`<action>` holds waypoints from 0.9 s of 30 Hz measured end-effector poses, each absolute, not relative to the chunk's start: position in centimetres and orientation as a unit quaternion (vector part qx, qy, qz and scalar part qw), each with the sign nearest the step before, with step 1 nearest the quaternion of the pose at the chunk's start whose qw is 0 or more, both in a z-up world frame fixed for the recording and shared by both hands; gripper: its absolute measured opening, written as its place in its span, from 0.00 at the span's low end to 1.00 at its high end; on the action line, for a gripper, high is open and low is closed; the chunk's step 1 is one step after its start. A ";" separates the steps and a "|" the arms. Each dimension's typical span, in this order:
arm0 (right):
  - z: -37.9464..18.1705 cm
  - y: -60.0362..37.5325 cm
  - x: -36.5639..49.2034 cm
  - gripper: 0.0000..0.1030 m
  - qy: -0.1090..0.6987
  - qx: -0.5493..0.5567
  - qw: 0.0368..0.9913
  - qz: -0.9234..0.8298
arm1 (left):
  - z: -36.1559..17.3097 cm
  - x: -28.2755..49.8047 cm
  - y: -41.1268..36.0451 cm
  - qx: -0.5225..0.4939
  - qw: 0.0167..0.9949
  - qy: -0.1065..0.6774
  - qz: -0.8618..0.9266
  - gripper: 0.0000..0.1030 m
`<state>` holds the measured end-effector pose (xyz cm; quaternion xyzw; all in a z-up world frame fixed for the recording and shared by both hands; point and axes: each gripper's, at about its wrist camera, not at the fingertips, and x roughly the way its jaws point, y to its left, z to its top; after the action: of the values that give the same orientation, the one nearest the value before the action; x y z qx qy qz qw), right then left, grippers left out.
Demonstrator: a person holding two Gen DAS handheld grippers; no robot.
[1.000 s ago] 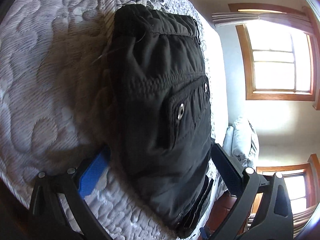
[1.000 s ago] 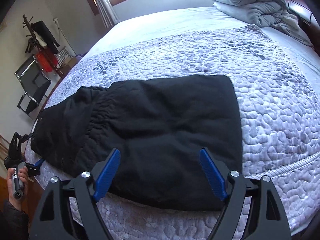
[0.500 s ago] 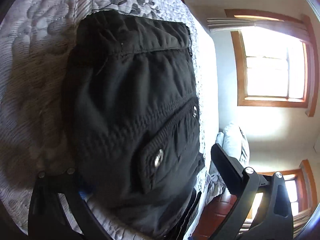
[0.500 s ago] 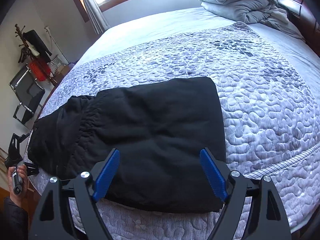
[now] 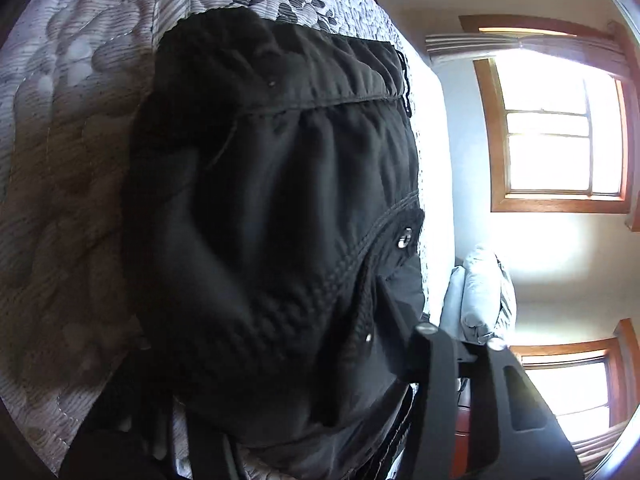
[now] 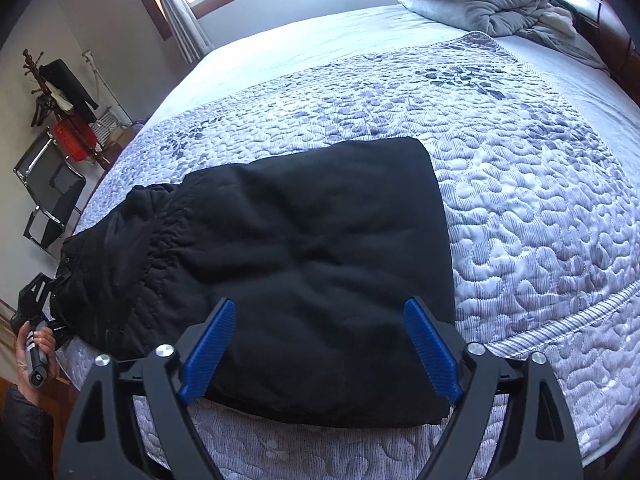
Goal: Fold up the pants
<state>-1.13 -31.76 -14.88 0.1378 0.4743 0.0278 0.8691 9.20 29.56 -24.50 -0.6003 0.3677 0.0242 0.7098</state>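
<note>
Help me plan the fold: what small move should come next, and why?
Probably close the left gripper on the waistband end: the black pants already bunch between its fingers at the bed edge, while the right gripper hovers open over the folded end.

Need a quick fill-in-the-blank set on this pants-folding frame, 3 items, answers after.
1. The pants are ___ in colour.
2. They lie on a quilted ___, its bare part here.
3. The right gripper has its blue pads spread ___ above the near edge of the pants.

Answers: black; bedspread; open
</note>
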 end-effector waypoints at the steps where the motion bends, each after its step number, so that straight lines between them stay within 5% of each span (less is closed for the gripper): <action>1: -14.9 -31.8 -1.1 0.85 0.475 0.137 0.869 0.028 | -24.4 9.1 29.6 -0.604 0.708 0.364 0.023 0.35; 7: -14.9 -32.2 -1.2 0.85 0.476 0.137 0.868 0.024 | -22.3 8.7 28.8 -0.603 0.725 0.333 0.003 0.20; 18: -14.4 -33.0 -1.9 0.85 0.467 0.149 0.872 0.022 | -16.3 8.7 24.9 -0.508 0.806 0.300 -0.039 0.19; 27: -14.6 -33.7 -2.2 0.85 0.462 0.168 0.871 0.022 | -9.6 7.5 15.7 -0.320 0.888 0.317 -0.095 0.24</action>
<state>-2.20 -33.67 -14.57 0.1677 0.4617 0.0218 0.8707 7.50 15.69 -9.62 -0.3200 0.3175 -0.0948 0.8876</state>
